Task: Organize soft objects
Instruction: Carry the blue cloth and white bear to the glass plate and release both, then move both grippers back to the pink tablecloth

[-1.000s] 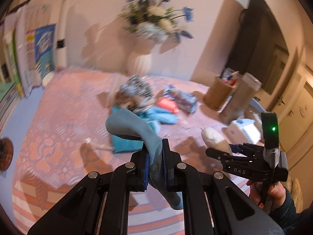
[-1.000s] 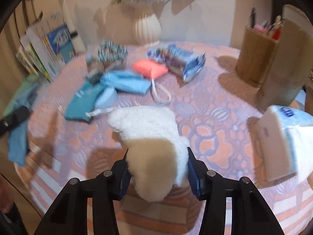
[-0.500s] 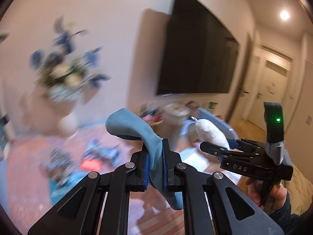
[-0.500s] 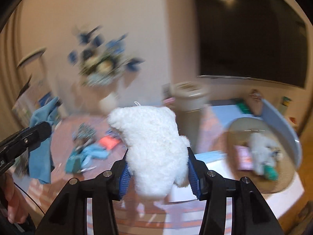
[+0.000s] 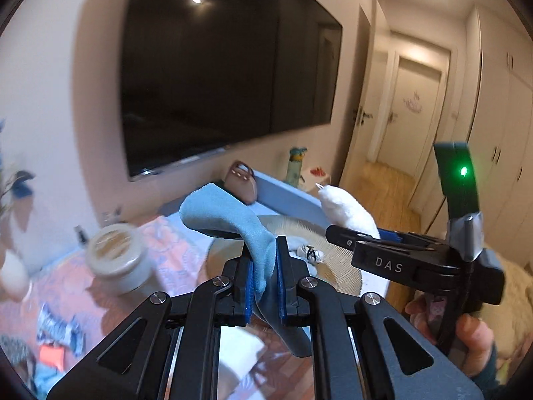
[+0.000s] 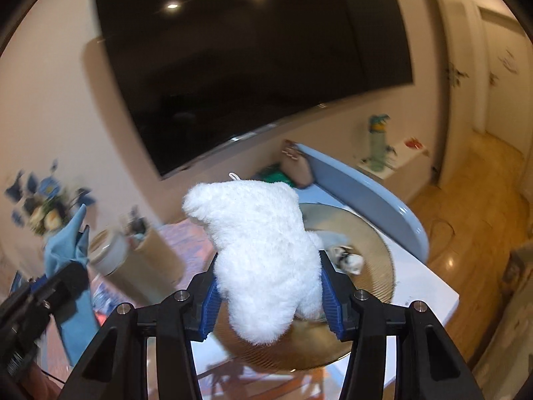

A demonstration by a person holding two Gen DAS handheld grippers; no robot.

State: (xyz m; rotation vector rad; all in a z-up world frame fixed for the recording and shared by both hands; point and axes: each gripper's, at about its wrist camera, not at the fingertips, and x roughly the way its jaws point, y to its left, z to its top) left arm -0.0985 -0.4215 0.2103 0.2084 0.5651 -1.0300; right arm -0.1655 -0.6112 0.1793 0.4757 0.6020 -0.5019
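Observation:
My left gripper is shut on a light blue cloth that droops over and below the jaws. My right gripper is shut on a fluffy white soft toy. Both are held in the air above a round woven basket on a white stand. The basket holds a small black-and-white soft item. In the left wrist view the right gripper is to the right with the white toy. In the right wrist view the left gripper is at the far left with the blue cloth.
A pink patterned table lies to the left with a cream canister, a wooden pen holder and loose cloths. A blue curved board, a brown bag and a wall TV are behind the basket.
Both grippers have swung right, from over the pink table with its cloths to above the woven basket. They keep hold of the blue cloth and the white toy.

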